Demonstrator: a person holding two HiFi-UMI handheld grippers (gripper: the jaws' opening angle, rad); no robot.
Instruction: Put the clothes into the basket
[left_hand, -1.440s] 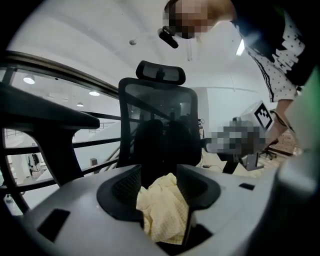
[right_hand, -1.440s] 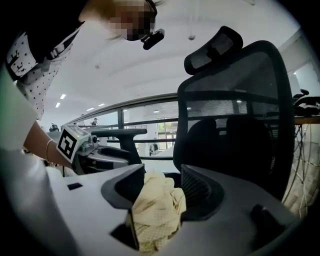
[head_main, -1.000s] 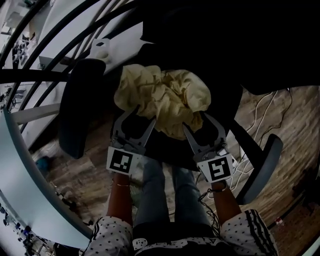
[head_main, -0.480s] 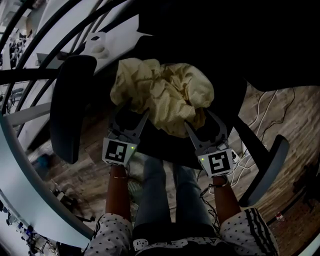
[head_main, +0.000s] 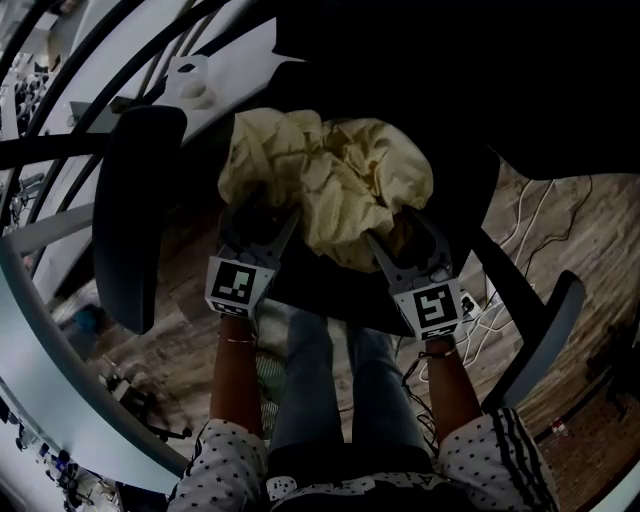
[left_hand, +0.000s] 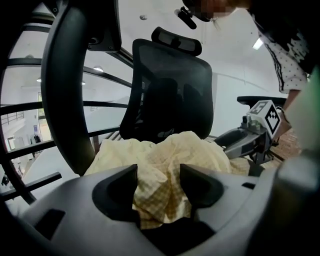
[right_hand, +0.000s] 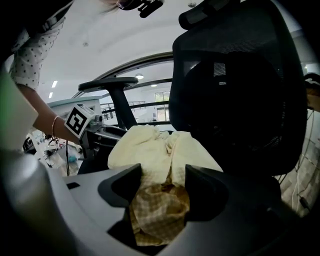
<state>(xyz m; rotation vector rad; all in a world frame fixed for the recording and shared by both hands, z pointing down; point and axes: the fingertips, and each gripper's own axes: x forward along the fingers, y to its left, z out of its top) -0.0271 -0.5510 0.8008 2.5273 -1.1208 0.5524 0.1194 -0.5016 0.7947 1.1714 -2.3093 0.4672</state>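
- Standing at the front edge of the office chair seat (head_main: 310, 285), a person's jeans-clad legs (head_main: 340, 380) are seen, with both grippers held out over that edge.
- The left gripper (head_main: 262, 222) is spread wide, its jaws having just been opening; a checked fold of the pale yellow garment (head_main: 330, 175) is seen between them, not clamped.
- The right gripper (head_main: 405, 235) is likewise spread wide, its jaws having just been opening, with another checked fold lying loose between them.
- The garment is heaped, crumpled, on the middle of the seat, between the left armrest (head_main: 135, 215) and the right armrest (head_main: 540, 330).
- Behind it, the mesh backrest (left_hand: 170, 95) is seen upright, topped by the headrest (left_hand: 176, 41).
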